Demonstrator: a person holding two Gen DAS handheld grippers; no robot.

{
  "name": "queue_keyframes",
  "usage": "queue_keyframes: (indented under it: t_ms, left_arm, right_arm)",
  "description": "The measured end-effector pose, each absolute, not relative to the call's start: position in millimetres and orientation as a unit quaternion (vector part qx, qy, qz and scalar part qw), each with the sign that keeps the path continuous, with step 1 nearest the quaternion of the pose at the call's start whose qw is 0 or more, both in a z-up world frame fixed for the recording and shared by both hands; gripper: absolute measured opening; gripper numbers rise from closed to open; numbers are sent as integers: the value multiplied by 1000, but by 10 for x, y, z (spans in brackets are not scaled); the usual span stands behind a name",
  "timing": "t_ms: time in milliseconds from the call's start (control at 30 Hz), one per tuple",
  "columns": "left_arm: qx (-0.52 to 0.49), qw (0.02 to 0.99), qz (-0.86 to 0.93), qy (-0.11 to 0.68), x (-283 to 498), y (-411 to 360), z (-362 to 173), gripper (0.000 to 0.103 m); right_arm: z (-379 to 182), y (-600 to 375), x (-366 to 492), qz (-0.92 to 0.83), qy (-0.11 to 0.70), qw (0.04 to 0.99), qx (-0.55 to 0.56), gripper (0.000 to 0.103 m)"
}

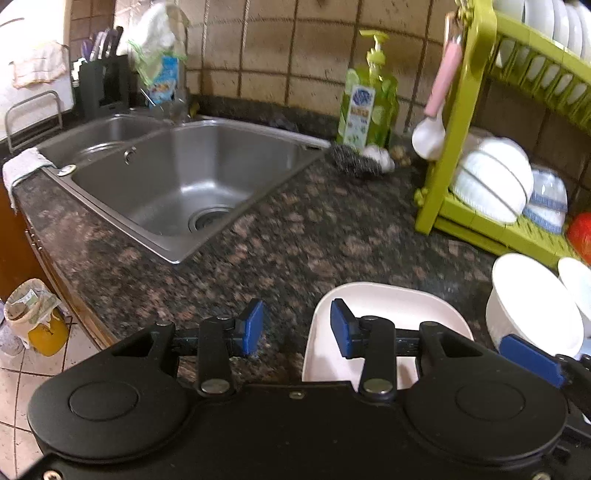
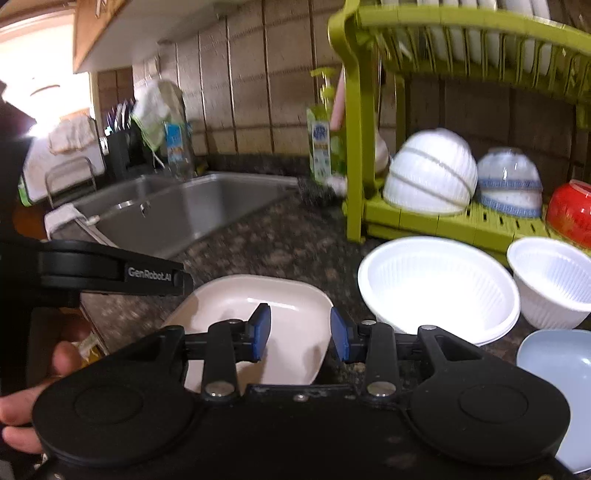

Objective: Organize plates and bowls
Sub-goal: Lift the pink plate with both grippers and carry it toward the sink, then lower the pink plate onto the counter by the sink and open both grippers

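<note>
Left gripper: bottom centre of the left view, blue pads wide apart and holding nothing; its right pad sits over the plate's left edge, the left pad over bare counter.
Right gripper: bottom centre of the right view, fingers wide apart and empty — the plate's right edge lies between them, though contact cannot be told.
Hand: lower left of the right view, fingers wrapped round a black handle.
Plate: pale, squarish with rounded corners, flat on the counter just beyond both grippers.
Blue dish: lower right of the right view, cut off by the frame edge.
Large bowl: white, ribbed, upright on the counter right of the plate.
Small bowl: white, ribbed, upright, just right of the large bowl.
Counter: dark speckled stone.
Rack: green, two tiers, right side of both views — upturned white bowls, a blue-banded bowl and a red bowl on the lower tier; white plates stand on the upper tier.
Sink: steel double basin, centre left.
Soap bottle: green, against the tiled wall, between sink and rack.
</note>
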State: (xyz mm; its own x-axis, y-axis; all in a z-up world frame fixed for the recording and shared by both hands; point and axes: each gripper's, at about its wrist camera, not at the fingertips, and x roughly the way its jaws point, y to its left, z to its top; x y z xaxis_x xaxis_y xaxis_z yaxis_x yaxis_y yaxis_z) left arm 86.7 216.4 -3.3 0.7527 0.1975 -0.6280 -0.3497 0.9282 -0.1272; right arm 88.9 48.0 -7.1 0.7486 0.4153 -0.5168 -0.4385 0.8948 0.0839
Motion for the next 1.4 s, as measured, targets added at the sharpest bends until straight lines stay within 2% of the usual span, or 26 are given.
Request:
queue_keyframes:
  t_ms: [167,300,500,733,933,1167,1400]
  left_arm:
    - [-136,933,139,303,729,2167,36,50]
    - [-120,943,133,281,624,2010,96,56]
    - [-60,962,87,252,489,1524,213,57]
    - [-33,966,-3,258,426,812,315,59]
    - [-21,960,-51,275,456,304,320,60]
    - [-35,931,-86,353,703,-60,193,59]
    - [-6,935,-69,347,741,-164,74,59]
  right_arm:
    - [103,320,715,232,238,943,-3,38]
    - [225,109,547,223,214,951,10,38]
    - [423,-338,310,196,176,965,12,38]
    - [510,-1119,111,126,153,980,15,38]
    - [428,-1749,46,67,156,985,32,40]
    - [237,-2069,181,54,227,971,59,41]
    - [152,-2024,368,85,257,962,43,42]
